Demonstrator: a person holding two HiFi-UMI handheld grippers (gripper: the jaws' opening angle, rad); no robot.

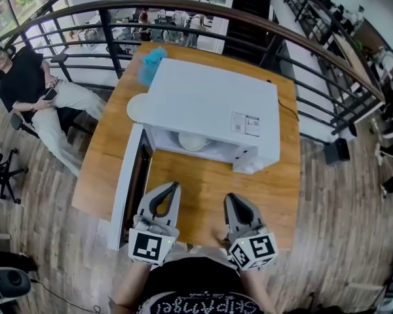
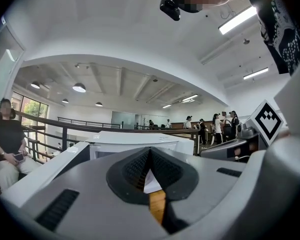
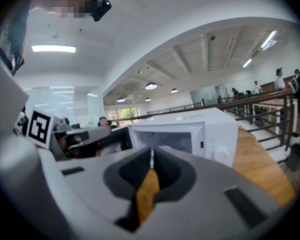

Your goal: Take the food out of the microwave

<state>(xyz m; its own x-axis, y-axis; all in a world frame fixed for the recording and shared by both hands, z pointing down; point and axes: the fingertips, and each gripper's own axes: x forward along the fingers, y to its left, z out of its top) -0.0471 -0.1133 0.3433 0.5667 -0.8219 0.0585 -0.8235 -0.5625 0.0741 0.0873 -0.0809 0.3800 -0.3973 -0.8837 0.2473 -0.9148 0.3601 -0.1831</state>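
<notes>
My left gripper (image 1: 172, 187) and right gripper (image 1: 231, 199): jaws pressed together, empty. Microwave (image 1: 213, 100) door (image 1: 126, 185) open, dish (image 1: 192, 140) inside.

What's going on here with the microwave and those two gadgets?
A person stands at a wooden table with a grasping tool in each hand. The left tool and the right tool are both shut and empty, held over the table's near edge in front of a white microwave. Its door hangs open on the left, and a white dish sits inside, not yet touched.
</notes>
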